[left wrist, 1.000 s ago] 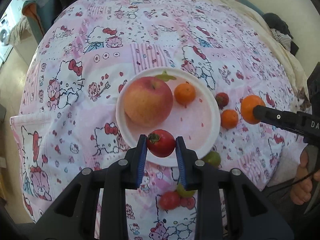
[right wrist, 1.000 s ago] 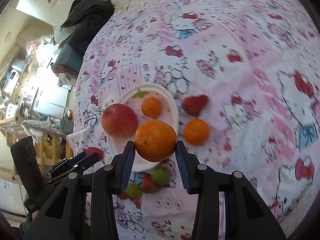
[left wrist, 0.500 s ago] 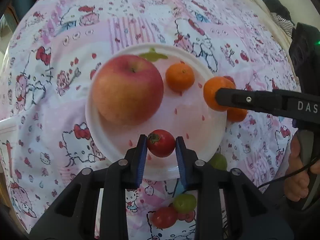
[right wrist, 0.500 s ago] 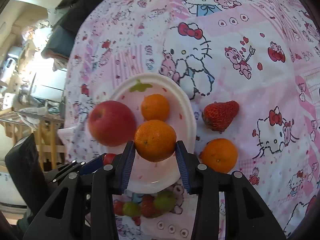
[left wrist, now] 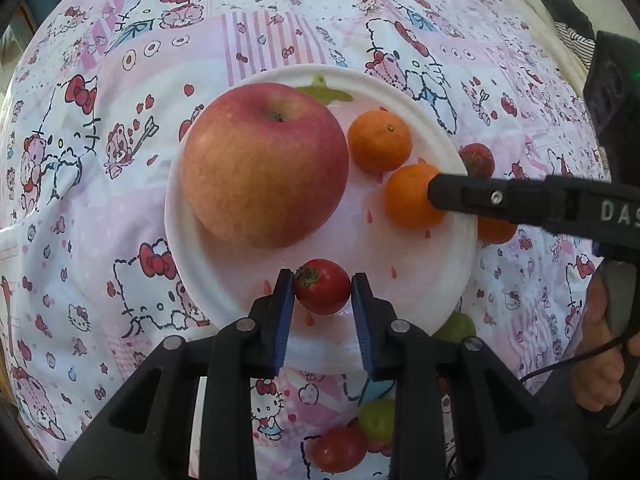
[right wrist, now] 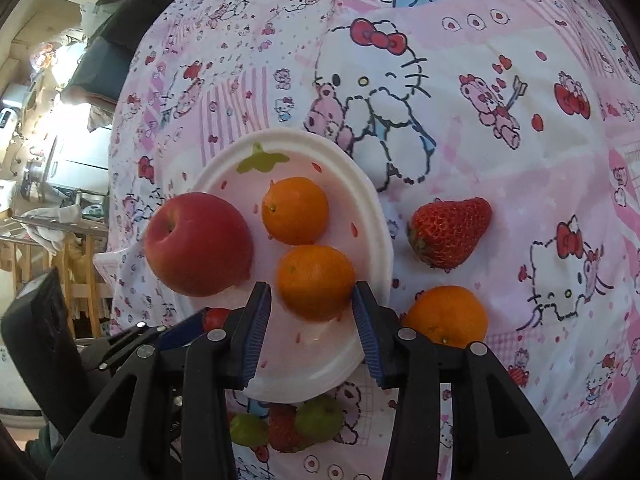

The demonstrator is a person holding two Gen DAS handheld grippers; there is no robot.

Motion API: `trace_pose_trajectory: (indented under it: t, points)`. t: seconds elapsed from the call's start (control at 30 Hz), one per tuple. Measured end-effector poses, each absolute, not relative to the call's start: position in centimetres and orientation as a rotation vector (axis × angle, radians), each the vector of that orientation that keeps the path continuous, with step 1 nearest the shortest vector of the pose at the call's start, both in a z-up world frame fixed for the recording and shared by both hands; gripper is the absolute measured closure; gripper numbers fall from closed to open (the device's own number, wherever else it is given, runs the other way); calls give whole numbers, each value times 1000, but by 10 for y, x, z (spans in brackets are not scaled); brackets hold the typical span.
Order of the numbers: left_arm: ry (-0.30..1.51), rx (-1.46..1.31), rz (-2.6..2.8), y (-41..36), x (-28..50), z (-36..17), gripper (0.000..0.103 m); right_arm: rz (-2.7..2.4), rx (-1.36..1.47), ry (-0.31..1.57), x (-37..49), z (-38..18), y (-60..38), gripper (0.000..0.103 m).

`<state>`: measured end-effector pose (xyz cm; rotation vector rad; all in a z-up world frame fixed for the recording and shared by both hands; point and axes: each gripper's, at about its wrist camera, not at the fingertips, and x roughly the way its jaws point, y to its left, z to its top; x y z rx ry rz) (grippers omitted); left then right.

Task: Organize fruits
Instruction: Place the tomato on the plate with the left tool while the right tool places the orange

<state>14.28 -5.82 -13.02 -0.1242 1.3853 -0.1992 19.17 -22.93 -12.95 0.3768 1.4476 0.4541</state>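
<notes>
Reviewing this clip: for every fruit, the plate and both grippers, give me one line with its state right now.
left gripper: shut on cherry tomato, over the plate
right gripper: jaws slightly apart around mandarin, grip unclear
plate: holds apple, small mandarin
apple: resting on plate
small mandarin: resting on plate
strawberry: on cloth, off plate
loose mandarin: on cloth, off plate

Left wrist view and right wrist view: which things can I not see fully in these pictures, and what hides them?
- Left wrist view: the strawberry and the orange beside the plate are partly behind the right tool.
- Right wrist view: the tomato shows only a sliver behind the right tool's finger.
- Both views: the green fruit below the plate is half covered; its kind is unclear.
</notes>
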Motion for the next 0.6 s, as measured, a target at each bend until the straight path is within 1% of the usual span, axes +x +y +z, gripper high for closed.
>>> trace_pose_trajectory:
  t: [0.07, 0.1, 0.13, 0.17, 0.2, 0.23, 0.3, 0.33, 0.37, 0.4, 0.43, 0.53, 0.6]
  points:
    - [1396, -118, -188, -59, 143, -132, 77, 460, 376, 1431, 192, -126, -229, 57]
    - [1398, -123, -186, -58, 143, -132, 74, 462, 369, 1418, 193, -123, -229, 57]
    - [1405, -126, -189, -59, 144, -133, 62, 462, 365, 1412, 193, -122, -229, 57]
    - [1406, -126, -184, -60, 144, -133, 52, 468, 376, 1409, 193, -121, -230, 57]
    - [1397, -125, -181, -61, 144, -132, 38, 472, 386, 1407, 193, -121, -231, 57]
    - [1373, -119, -177, -61, 143, -129, 28, 469, 389, 1406, 193, -120, -231, 57]
    - [1358, -98, -169, -63, 142, -126, 26, 467, 392, 1406, 194, -120, -233, 57]
    - [1358, -97, -171, -64, 142, -126, 26, 466, 398, 1407, 194, -120, -233, 54]
    - [1360, -100, -173, -63, 143, -126, 26, 466, 406, 1408, 194, -120, -235, 50]
    - [1361, -104, -172, -63, 143, -126, 26, 467, 416, 1405, 194, -120, -236, 40]
    - [1361, -107, -168, -62, 143, -126, 26, 467, 419, 1401, 194, -119, -236, 35]
    - [1365, -118, -160, -60, 143, -127, 26, 466, 418, 1386, 194, -115, -238, 29]
    - [1362, -121, -160, -57, 142, -125, 26, 460, 426, 1381, 195, -114, -240, 28]
